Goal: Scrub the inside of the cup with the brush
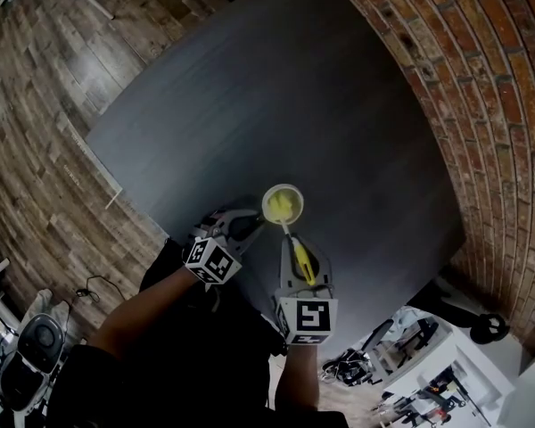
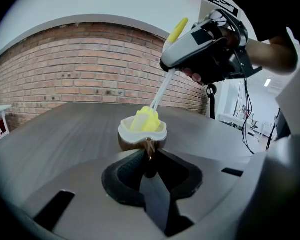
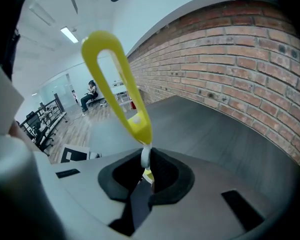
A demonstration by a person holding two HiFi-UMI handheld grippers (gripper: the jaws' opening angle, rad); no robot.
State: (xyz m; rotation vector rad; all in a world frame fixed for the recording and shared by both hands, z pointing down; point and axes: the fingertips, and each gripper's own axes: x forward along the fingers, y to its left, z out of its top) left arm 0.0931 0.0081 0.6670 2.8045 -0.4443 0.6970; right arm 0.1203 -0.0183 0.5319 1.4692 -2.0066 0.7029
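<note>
No text, label, brand or number is being shown legibly anywhere. Only black-and-white square markers are being displayed, on the left cube [image 1: 212, 261] and the right cube [image 1: 308, 319]; no letters or digits are being carried by them.

We work at a dark grey table [image 1: 339, 105] that stands beside a red brick wall [image 1: 508, 150]. The floor [image 1: 36, 114] around it is of worn brown planks. Past the table's near corner we see a white shelf unit [image 1: 464, 364] cluttered with small things. Farther off, the room opens into a bright office with white ceiling strip lights [image 3: 69, 34] and black chairs [image 3: 40, 126].
</note>
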